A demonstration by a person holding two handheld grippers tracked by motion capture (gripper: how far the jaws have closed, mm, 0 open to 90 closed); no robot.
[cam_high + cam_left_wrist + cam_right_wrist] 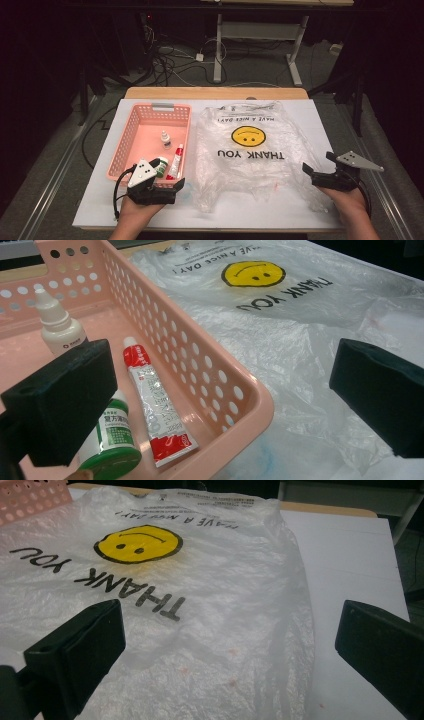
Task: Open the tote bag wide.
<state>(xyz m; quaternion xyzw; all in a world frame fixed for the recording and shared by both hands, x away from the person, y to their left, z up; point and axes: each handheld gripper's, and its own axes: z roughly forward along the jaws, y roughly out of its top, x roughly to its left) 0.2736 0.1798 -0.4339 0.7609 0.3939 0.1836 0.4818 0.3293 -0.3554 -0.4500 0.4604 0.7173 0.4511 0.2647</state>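
At the near edge of the worktop [300, 212], bare white room lies between the two hands. The left tongs [167, 187] gape wide over the near right corner of the one pink basket [131, 131], gripping nothing. The right tongs [320, 167] also stand wide and unladen, just beside the near right edge of the single plastic bag [245, 160]. Three things lie in the basket: a green-capped bottle [112, 440], a red-and-white tube [156, 410], and farther back a white dropper bottle [57, 325].

Black grippers [167, 186] [322, 167] w/ grey plates, black cables.
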